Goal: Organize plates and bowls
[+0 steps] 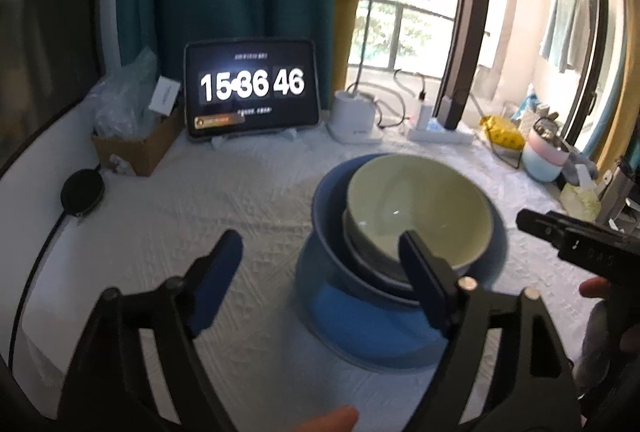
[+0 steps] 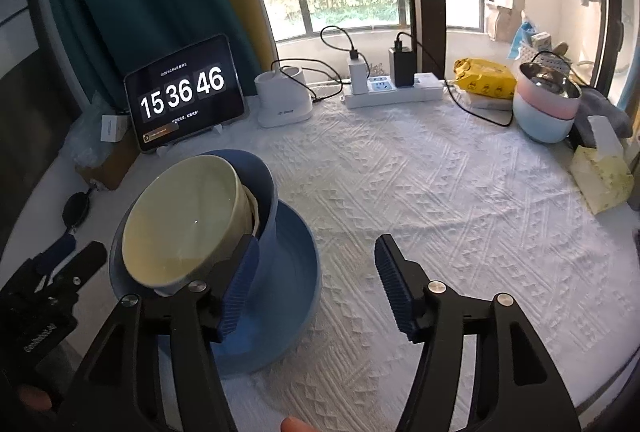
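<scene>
— Where was the stack found?
— The green bowl [image 2: 188, 220] sat tilted in a blue bowl [image 2: 256, 192] on a blue plate [image 2: 296, 272], on the white cloth [image 2: 440, 212].

— How was it judged?
— Glazed, slippery, breakable; rims were favoured.

— The jaws?
— The left gripper [image 1: 320, 268] and the right gripper [image 2: 316, 280] were both held wide, gripping nothing.

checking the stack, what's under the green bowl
The green bowl sits tilted inside a blue bowl, which stands on a blue plate. Something pale shows between the bowls; the rest is covered.

Two bowls [image 2: 188, 216], one plate [image 2: 296, 272].
</scene>
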The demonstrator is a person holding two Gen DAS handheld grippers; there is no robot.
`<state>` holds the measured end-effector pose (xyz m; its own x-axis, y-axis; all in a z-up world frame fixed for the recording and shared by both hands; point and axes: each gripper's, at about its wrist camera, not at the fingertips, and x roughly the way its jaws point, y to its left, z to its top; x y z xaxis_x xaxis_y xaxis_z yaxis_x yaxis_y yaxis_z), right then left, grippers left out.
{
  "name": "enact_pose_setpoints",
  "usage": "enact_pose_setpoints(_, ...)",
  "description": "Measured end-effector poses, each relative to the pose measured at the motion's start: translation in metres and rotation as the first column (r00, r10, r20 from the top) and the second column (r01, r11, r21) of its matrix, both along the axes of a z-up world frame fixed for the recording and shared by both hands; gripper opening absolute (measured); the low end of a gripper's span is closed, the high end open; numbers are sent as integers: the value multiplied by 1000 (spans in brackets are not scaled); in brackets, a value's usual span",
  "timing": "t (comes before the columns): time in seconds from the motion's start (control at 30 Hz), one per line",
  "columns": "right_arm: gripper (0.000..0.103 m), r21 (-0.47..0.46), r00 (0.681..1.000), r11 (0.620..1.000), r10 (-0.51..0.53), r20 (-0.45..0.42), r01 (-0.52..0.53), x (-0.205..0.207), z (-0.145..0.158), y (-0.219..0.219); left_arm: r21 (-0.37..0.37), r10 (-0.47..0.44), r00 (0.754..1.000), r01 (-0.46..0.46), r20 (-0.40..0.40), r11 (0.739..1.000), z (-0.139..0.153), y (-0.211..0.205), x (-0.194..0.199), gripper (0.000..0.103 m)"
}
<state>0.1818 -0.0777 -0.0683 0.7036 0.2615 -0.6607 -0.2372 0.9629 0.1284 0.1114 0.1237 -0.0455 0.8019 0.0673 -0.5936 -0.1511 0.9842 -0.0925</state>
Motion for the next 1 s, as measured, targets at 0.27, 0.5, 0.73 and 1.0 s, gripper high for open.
enact_pose_setpoints(0.27,65,-12,997,1000,-12,72,13,-29,13,-22,32,-49,994,46,100,998,21,-26,-29,92)
enact_pose_setpoints(0.5,65,-29,987,999,-22,156,27,-54,28,-43,39,-61,985,55,159,998,33,-43,-50,94)
enact_pose_setpoints(0.73,66,-56,972,998,-1,235,14,-82,49,-62,52,-58,973,47,225,998,50,-59,-71,95)
enact_pose_setpoints(1.0,79,-81,928,995,-17,373,51,-124,77,-79,69,-71,950,52,304,996,75,-77,-93,95)
